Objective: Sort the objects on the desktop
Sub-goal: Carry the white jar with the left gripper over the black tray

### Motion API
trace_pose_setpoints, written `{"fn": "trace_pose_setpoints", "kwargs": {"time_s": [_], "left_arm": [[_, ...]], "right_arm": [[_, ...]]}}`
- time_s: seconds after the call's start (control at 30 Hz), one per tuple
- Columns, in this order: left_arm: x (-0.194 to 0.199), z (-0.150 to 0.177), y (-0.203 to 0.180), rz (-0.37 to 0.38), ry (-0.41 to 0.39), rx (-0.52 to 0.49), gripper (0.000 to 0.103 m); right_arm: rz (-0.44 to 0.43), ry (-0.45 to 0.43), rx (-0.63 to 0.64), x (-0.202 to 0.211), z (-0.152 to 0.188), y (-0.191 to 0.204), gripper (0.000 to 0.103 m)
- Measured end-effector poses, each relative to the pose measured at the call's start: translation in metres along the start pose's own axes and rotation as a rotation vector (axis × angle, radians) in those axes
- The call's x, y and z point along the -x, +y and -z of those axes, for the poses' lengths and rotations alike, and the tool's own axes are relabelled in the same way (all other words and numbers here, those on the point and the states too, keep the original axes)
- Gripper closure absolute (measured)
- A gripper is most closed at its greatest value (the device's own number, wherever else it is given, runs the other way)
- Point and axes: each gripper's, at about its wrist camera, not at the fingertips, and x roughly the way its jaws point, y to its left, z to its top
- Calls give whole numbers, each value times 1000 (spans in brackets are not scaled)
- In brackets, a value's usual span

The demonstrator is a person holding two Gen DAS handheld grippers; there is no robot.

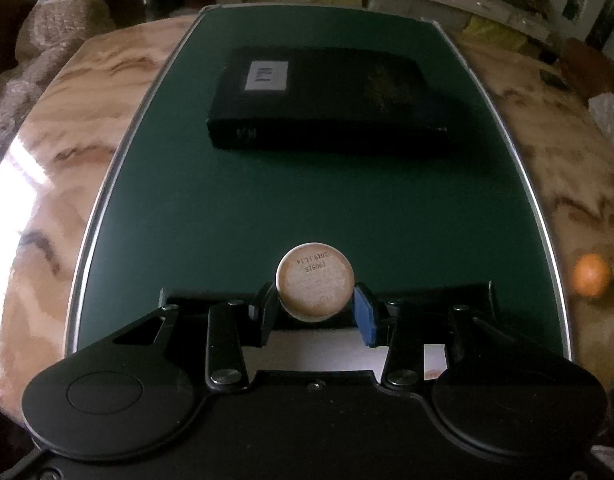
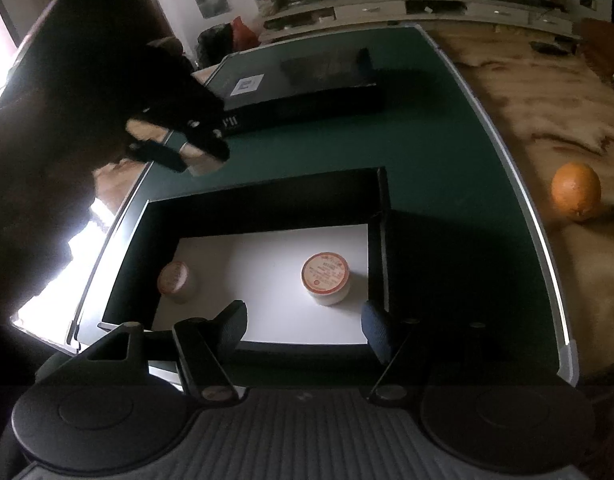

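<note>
Left hand-held gripper (image 1: pixel 315 312) clamping a round tin (image 1: pixel 315 282) (date-stamped base showing), right hand-held gripper (image 2: pixel 305 330) wide above the black box (image 2: pixel 381 240), orange (image 2: pixel 575 191) at two o'clock on the worktop (image 2: pixel 547 92).

Dark green mat (image 1: pixel 307 208), black book (image 1: pixel 327 96), orange fruit (image 2: pixel 575 191), brown-veined marble table (image 1: pixel 67 140)

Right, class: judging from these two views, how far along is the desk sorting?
Done: one round tin and a second tin by the left wall already sit in the black box. In hand: the left gripper is shut on a third tin; the right gripper is open. Probably left: the orange and the black book.
</note>
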Motion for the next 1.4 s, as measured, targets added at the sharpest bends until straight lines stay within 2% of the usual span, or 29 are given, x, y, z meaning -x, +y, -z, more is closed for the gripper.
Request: {"fn": "trace_pose_setpoints", "kwargs": {"time_s": [0.17, 0.5, 1.0, 1.4], "left_arm": [[7, 20, -3, -10, 32, -4, 63], [-13, 55, -8, 6, 116, 7, 63], [-47, 70, -10, 13, 184, 21, 63], [-59, 76, -16, -1, 195, 9, 63]], "right_arm": [[8, -13, -4, 7, 1, 1, 36], [25, -16, -7, 15, 8, -5, 36], [37, 1, 0, 12, 7, -2, 36], [44, 6, -3, 11, 11, -2, 36]]}}
